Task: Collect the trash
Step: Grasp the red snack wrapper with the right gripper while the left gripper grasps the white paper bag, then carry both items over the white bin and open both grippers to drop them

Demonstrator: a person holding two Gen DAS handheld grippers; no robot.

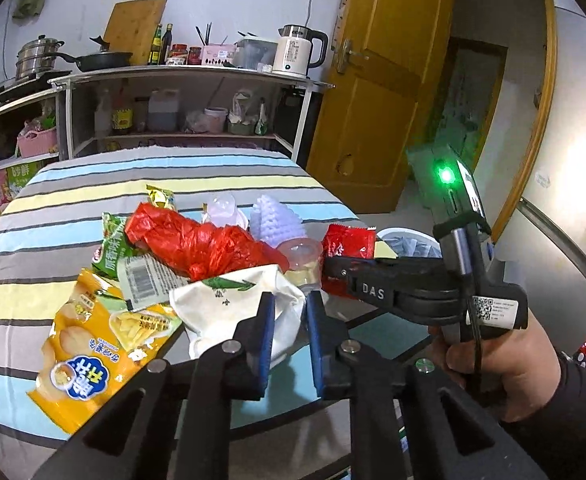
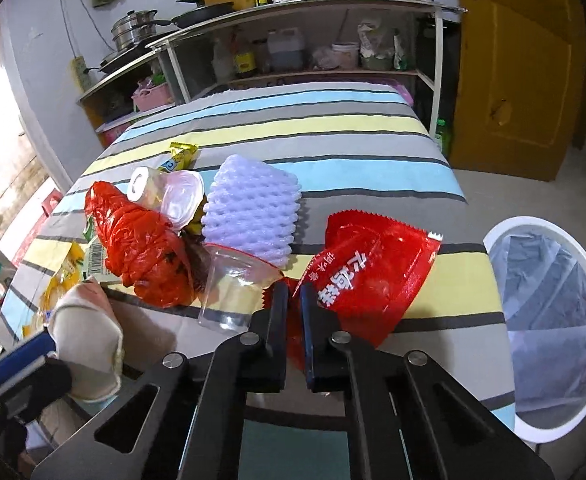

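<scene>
Trash lies in a heap on the striped table [image 1: 213, 176]. My left gripper [image 1: 289, 308] is shut on a white wrapper [image 1: 221, 300] at the near edge; it also shows in the right wrist view [image 2: 89, 328]. My right gripper [image 2: 293, 300] is shut on a red snack packet [image 2: 373, 264], also seen in the left wrist view [image 1: 347, 248]. Beside them lie a crumpled red plastic bag [image 2: 141, 240], a purple foam net [image 2: 253, 208], a clear plastic cup [image 2: 233, 292] and a yellow snack bag [image 1: 101, 344].
A white bin with a clear liner [image 2: 553, 320] stands off the table's right edge. A kitchen shelf [image 1: 181, 108] with a kettle, pans and bottles stands behind the table. A yellow wooden door [image 1: 377, 92] is at the right.
</scene>
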